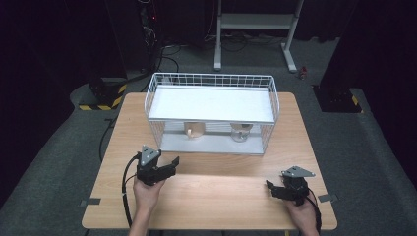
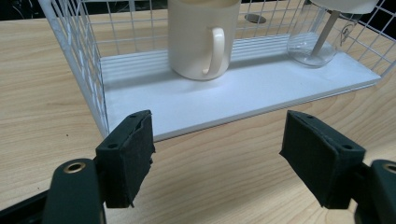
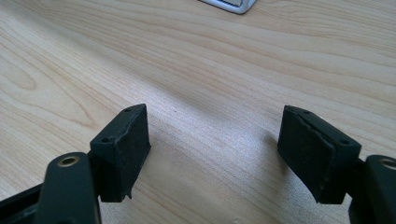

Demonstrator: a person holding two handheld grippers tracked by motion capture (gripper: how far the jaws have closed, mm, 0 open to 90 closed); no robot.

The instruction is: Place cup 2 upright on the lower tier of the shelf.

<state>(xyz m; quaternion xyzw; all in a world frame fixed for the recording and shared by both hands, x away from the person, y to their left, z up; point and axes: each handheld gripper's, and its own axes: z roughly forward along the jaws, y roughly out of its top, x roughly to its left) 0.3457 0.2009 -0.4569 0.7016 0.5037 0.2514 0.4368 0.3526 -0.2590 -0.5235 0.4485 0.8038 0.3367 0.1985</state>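
A white wire basket stands on the wooden table, with a white shelf across its top. Under the shelf, on the basket's white base board, stand a cream mug with its handle turned toward me and a clear glass jar with a stick inside. In the high view the mug is left of the jar. My left gripper is open just in front of the basket's left front corner, its jaws empty and aimed at the mug. My right gripper is open over bare wood.
The basket's wire side wall rises close to the left jaw. A corner of the base board shows far ahead of the right gripper. Dark floor, cables and a white stand lie beyond the table.
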